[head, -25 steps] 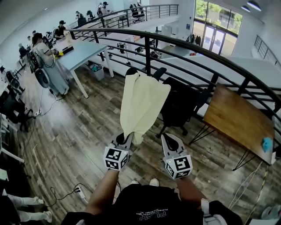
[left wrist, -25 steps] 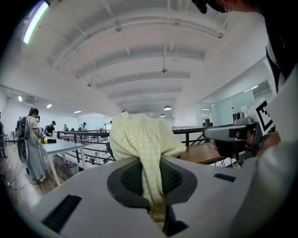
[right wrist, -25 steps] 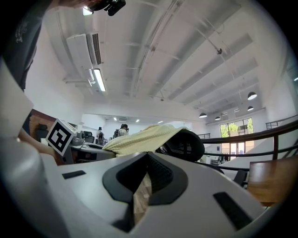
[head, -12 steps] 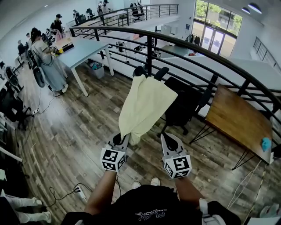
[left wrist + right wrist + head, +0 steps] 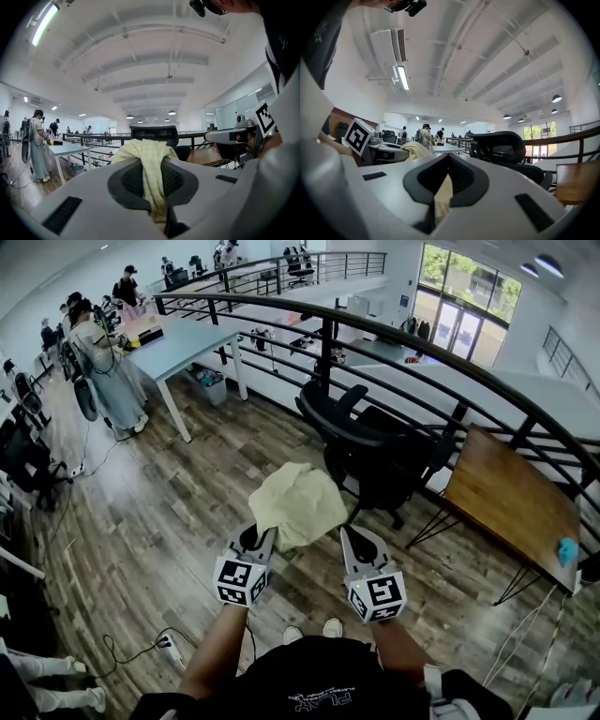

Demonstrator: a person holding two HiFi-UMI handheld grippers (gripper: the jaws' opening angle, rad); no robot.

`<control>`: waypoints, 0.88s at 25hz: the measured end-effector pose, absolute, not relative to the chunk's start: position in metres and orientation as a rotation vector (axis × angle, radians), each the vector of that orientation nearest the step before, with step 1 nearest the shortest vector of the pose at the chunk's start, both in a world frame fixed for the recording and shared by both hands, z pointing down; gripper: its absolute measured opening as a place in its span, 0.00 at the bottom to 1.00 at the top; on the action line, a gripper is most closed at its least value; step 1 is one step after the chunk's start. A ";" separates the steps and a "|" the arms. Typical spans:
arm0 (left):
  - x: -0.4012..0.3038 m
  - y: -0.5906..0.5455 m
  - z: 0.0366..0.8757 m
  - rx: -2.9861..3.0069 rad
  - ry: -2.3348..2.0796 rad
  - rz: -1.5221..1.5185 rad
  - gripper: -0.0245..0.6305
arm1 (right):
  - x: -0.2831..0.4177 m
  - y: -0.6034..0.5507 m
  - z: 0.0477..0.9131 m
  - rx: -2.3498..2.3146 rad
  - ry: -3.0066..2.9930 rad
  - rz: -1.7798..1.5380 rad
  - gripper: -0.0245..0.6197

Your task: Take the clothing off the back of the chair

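Note:
The pale yellow garment is off the chair and hangs bunched between my two grippers. In the head view my left gripper is shut on its near left edge. Seen from the left gripper view, the cloth drapes over the jaws and is pinched between them, with the left gripper pointing level at the chair back. My right gripper is level beside it; the right gripper view shows a strip of the cloth pinched in its shut jaws. The black office chair stands bare beyond.
A curved black railing runs behind the chair. At the right stands a wooden table, at the far left a light blue table with several people nearby. A power strip and cable lie on the wood floor near my feet.
The garment was draped over the chair back and stretched toward my left gripper. It has come off the chair and collapsed into a bunch as both grippers pulled back toward me.

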State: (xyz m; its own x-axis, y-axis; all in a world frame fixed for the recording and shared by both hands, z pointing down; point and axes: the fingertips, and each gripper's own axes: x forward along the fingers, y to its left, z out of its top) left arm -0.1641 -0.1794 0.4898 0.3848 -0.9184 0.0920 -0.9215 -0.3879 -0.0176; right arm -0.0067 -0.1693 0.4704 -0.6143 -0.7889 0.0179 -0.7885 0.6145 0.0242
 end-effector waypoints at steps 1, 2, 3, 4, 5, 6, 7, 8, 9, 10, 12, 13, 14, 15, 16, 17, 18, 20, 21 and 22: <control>-0.163 -0.179 0.493 2.584 -1.708 0.154 0.10 | -0.008 -0.168 0.471 1.365 -2.797 -0.021 0.06; -0.161 -0.178 0.498 2.583 -1.698 0.176 0.10 | -0.008 -0.167 0.471 1.364 -2.796 -0.019 0.07; -0.160 -0.176 0.503 2.578 -1.689 0.197 0.10 | -0.009 -0.167 0.471 1.364 -2.794 -0.018 0.06; -0.160 -0.175 0.508 2.570 -1.680 0.213 0.10 | -0.009 -0.166 0.472 1.364 -2.792 -0.017 0.06; -0.159 -0.174 0.512 2.565 -1.670 0.222 0.10 | -0.009 -0.166 0.472 1.366 -2.790 -0.017 0.06; -0.159 -0.173 0.516 2.564 -1.660 0.225 0.10 | -0.009 -0.167 0.473 1.367 -2.789 -0.017 0.06; -0.158 -0.172 0.517 2.566 -1.652 0.226 0.10 | -0.008 -0.167 0.473 1.369 -2.787 -0.018 0.06; -0.158 -0.171 0.518 2.570 -1.647 0.227 0.10 | -0.008 -0.168 0.473 1.371 -2.786 -0.017 0.06; -0.158 -0.171 0.518 2.573 -1.645 0.230 0.10 | -0.009 -0.168 0.474 1.372 -2.784 -0.016 0.06; -0.158 -0.171 0.518 2.575 -1.645 0.232 0.10 | -0.010 -0.168 0.474 1.371 -2.784 -0.014 0.06; -0.158 -0.172 0.516 2.576 -1.645 0.231 0.10 | -0.012 -0.168 0.473 1.367 -2.784 -0.013 0.06; -0.158 -0.173 0.515 2.578 -1.646 0.225 0.10 | -0.012 -0.168 0.472 1.366 -2.785 -0.015 0.06; -0.158 -0.174 0.513 2.581 -1.647 0.215 0.10 | -0.012 -0.169 0.472 1.368 -2.786 -0.018 0.06; -0.157 -0.175 0.510 2.584 -1.651 0.201 0.10 | -0.012 -0.170 0.471 1.373 -2.787 -0.023 0.06; -0.156 -0.175 0.507 2.588 -1.654 0.183 0.10 | -0.011 -0.171 0.470 1.380 -2.787 -0.028 0.06; -0.155 -0.176 0.504 2.593 -1.656 0.165 0.10 | -0.010 -0.172 0.470 1.385 -2.785 -0.032 0.06; -0.154 -0.177 0.501 2.598 -1.655 0.148 0.10 | -0.009 -0.173 0.470 1.388 -2.782 -0.035 0.07; -0.150 -0.178 0.497 2.609 -1.650 0.132 0.10 | -0.007 -0.174 0.470 1.387 -2.777 -0.036 0.07; -0.148 -0.179 0.495 2.614 -1.646 0.131 0.11 | -0.006 -0.175 0.470 1.386 -2.778 -0.037 0.07; -0.146 -0.181 0.494 2.618 -1.641 0.134 0.11 | -0.005 -0.176 0.468 1.384 -2.780 -0.038 0.06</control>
